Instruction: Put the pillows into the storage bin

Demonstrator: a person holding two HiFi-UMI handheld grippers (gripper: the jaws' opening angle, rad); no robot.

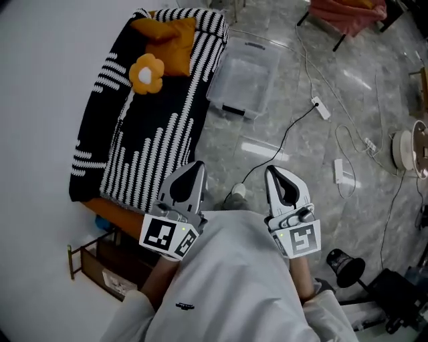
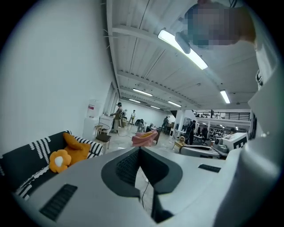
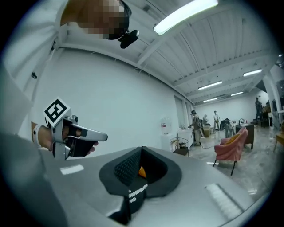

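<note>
An orange pillow [image 1: 165,35] and a flower-shaped pillow [image 1: 146,73] lie at the far end of a black-and-white striped sofa [image 1: 144,143]. The clear storage bin [image 1: 242,77] stands on the floor right beside that end. My left gripper [image 1: 198,165] and right gripper [image 1: 270,170] are held close to the person's torso, well short of the pillows, both shut with nothing in them. The left gripper view shows its shut gripper [image 2: 139,149], with the orange pillow [image 2: 78,148] and flower pillow [image 2: 59,160] far off at the left. In the right gripper view that gripper [image 3: 142,149] is shut too.
Cables and a white power strip [image 1: 321,108] run across the grey floor right of the bin. A pink chair [image 1: 348,15] stands at the far right, a fan [image 1: 406,150] at the right edge, a small shelf [image 1: 100,262] near the sofa's near end. People move about in the distance [image 2: 119,116].
</note>
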